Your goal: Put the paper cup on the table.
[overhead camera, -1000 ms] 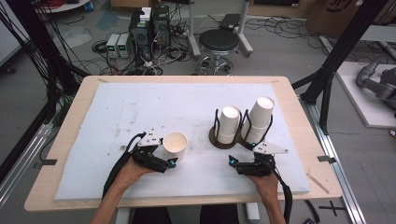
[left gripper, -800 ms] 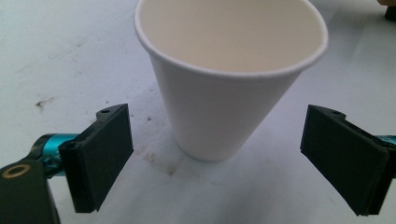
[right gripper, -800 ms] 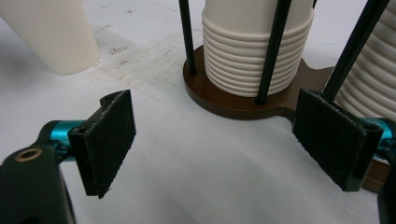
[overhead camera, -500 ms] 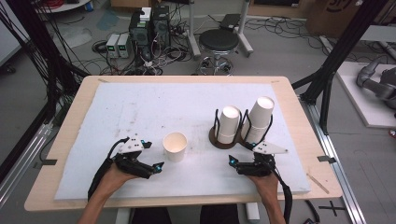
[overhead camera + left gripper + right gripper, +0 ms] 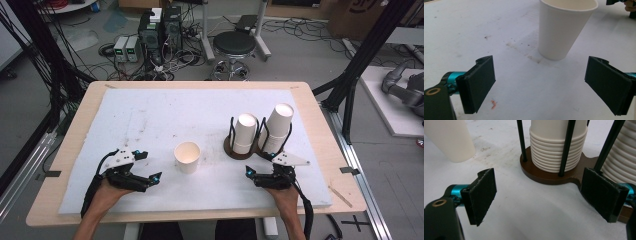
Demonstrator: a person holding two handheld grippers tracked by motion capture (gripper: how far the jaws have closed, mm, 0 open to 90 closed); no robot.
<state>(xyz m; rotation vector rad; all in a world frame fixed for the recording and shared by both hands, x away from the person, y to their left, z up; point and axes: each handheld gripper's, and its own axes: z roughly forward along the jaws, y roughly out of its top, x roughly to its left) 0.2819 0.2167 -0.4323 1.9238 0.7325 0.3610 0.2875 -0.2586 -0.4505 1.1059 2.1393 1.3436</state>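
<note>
Cup (image 5: 187,156) set upright on surface (image 5: 150,120), both claws (image 5: 150,178) (image 5: 251,175) apart and empty; next, likely fetching another from stack (image 5: 245,134).

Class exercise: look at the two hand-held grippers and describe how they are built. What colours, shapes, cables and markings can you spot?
Each hand-held gripper, left and right, has a black body with teal metal parts near the jaws. The jaws carry flat, rectangular black pads. A grey three-cornered plate sits on top of each, and a black cable trails back along the forearm. No sleeves show on the forearms.
</note>
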